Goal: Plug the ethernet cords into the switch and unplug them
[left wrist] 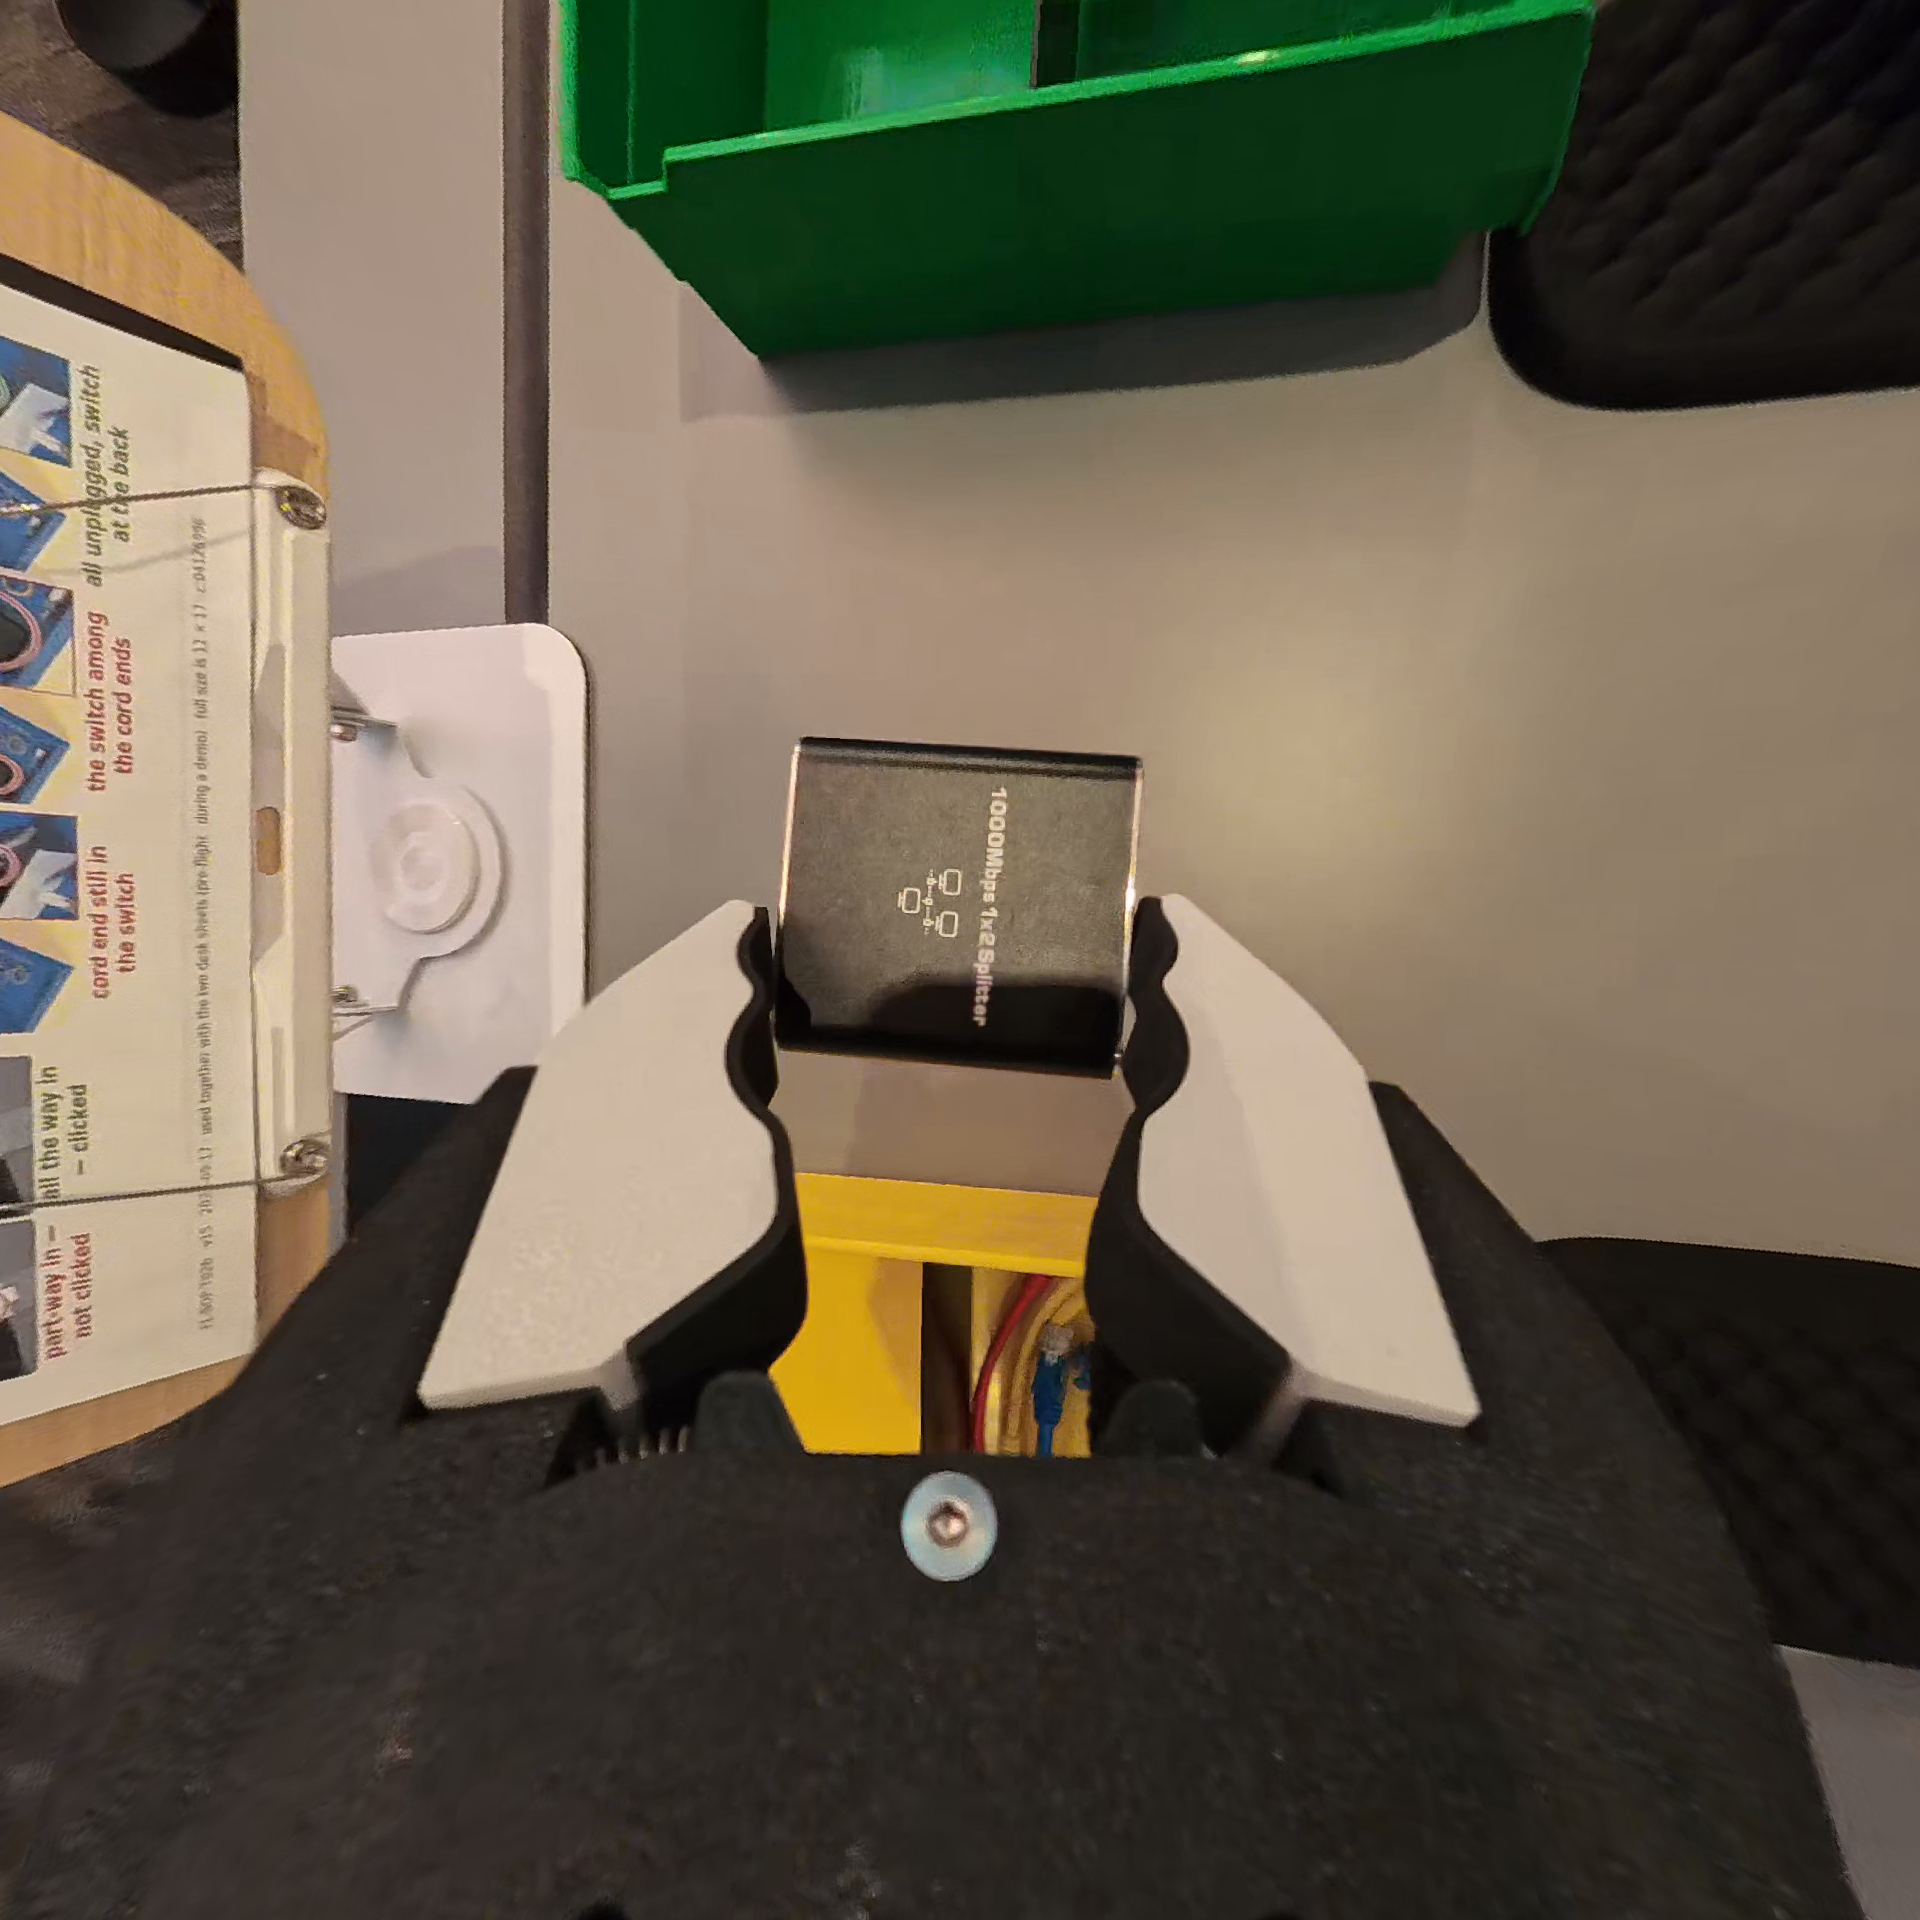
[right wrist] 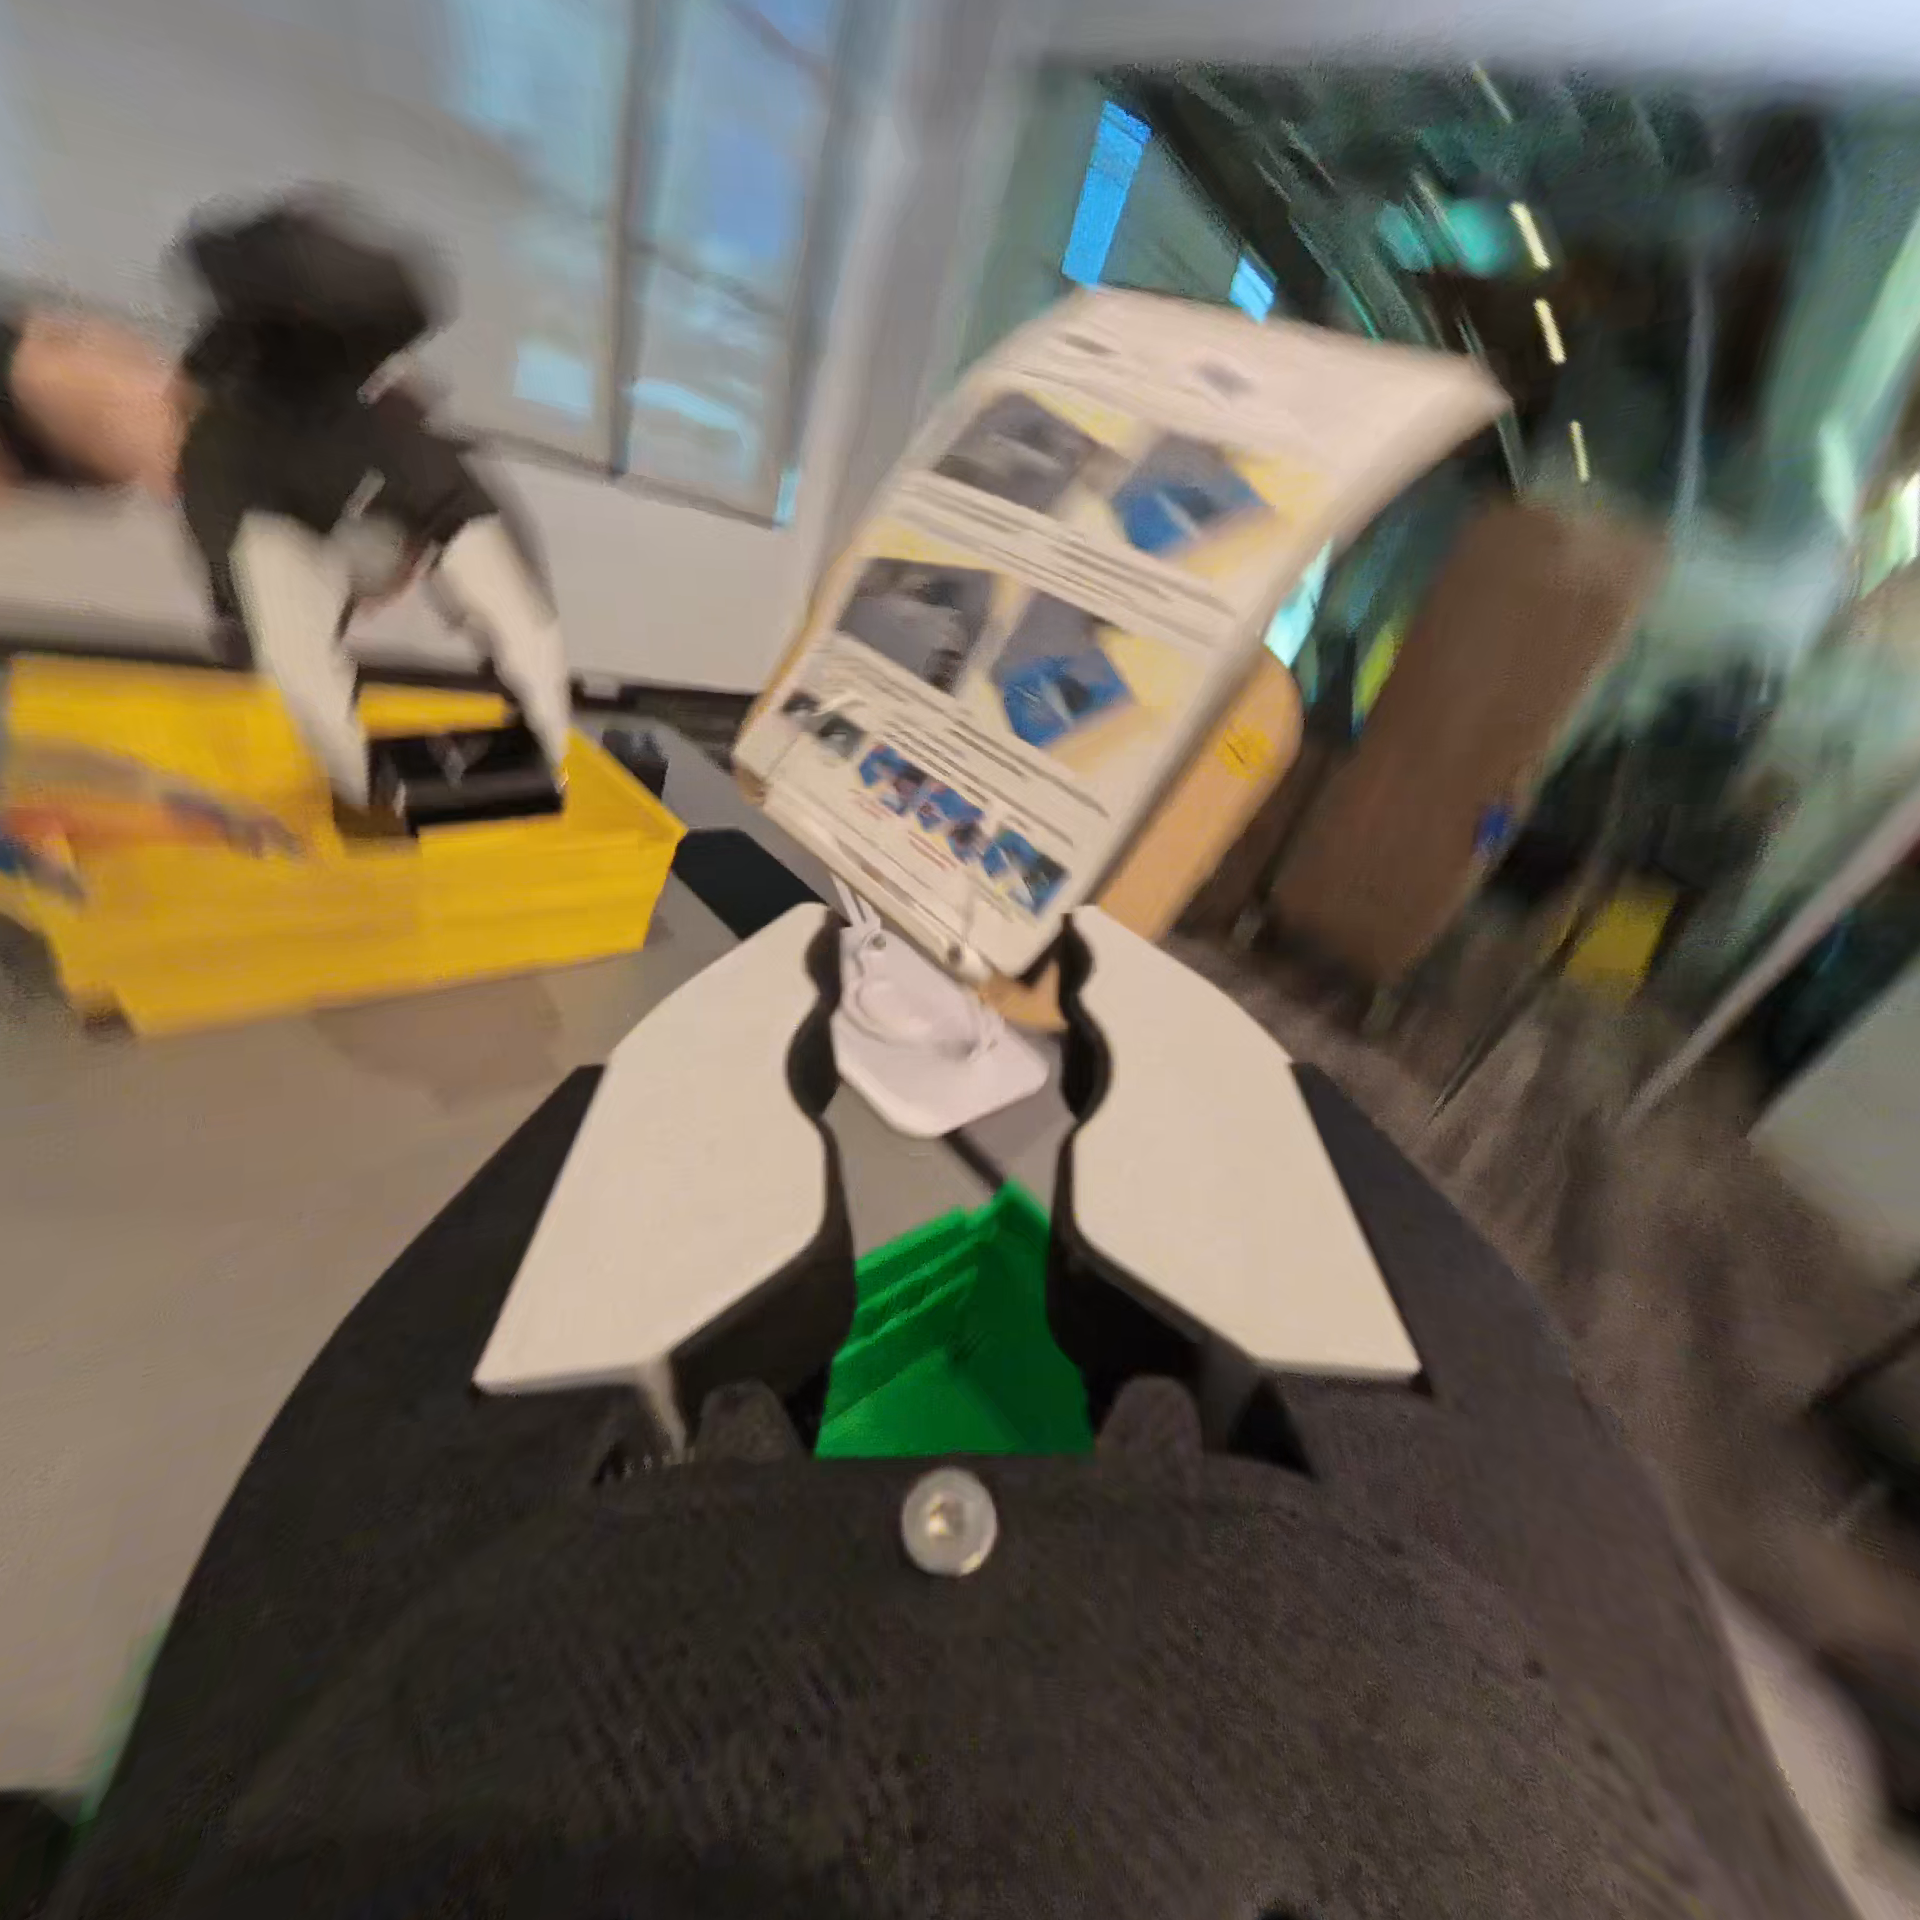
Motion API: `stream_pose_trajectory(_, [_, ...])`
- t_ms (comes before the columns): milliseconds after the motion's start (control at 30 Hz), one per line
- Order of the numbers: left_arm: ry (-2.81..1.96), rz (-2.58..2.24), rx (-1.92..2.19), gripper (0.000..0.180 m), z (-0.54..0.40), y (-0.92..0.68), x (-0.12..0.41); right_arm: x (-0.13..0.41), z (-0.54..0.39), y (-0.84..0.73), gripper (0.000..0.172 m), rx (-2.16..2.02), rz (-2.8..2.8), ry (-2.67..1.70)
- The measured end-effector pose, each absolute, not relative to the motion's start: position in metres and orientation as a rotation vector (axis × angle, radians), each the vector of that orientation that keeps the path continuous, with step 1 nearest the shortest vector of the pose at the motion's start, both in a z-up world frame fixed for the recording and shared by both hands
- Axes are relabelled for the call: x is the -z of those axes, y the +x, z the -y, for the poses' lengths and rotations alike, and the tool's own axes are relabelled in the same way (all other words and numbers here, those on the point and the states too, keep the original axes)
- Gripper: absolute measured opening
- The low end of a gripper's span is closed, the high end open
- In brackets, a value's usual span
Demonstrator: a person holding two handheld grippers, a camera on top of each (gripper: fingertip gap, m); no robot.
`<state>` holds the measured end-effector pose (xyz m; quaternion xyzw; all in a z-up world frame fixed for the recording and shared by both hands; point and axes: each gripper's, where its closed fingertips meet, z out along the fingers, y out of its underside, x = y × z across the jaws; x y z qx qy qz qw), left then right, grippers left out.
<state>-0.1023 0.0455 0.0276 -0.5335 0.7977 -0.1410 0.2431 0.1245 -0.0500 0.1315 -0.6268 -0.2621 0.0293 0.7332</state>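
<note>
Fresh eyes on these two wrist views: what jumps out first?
The small black metal switch box clamped between the left gripper's black pads, held above the grey table. Next, the bright green plastic bin at the top of the left wrist view and the yellow plastic bin of coloured cords below the jaws. The right gripper is open and holds nothing, in a badly blurred view.

I see open table [left wrist: 1455,779] right of my claw; green bin [left wrist: 1039,208] blocks ahead, document stand [left wrist: 447,852] crowds left
</note>
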Motion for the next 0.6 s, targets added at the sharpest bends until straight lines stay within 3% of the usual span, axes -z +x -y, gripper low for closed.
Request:
stream_pose_trajectory(33, [-1.474, -2.177, 0.414, 0.065, -0.046, -0.103, -0.029, -0.123, 0.036, 0.096, 0.047, 0.061, 0.734, -1.313])
stream_pose_trajectory(133, [-1.524, -2.156, 0.488, 0.065, -0.048, -0.104, -0.035, -0.09, -0.009, 0.017, 0.062, 0.293, 1.029, -1.288])
stream_pose_trajectory(433, [-1.606, -2.148, 0.714, 0.065, -0.03, -0.119, -0.043, -0.06, -0.015, -0.12, 0.056, 0.557, 1.382, -0.979])
stream_pose_trajectory(500, [-1.582, -2.147, 0.792, 0.065, -0.02, -0.119, -0.046, -0.058, -0.015, -0.128, 0.046, 0.581, 1.39, -0.938])
stream_pose_trajectory(533, [-1.571, -2.146, 0.822, 0.065, -0.015, -0.119, -0.046, -0.056, -0.013, -0.131, 0.029, 0.606, 1.406, -0.907])
stream_pose_trajectory(600, [-1.562, -2.16, 0.842, 0.065, -0.011, -0.122, -0.044, -0.053, -0.013, -0.134, 0.025, 0.648, 1.427, -0.879])
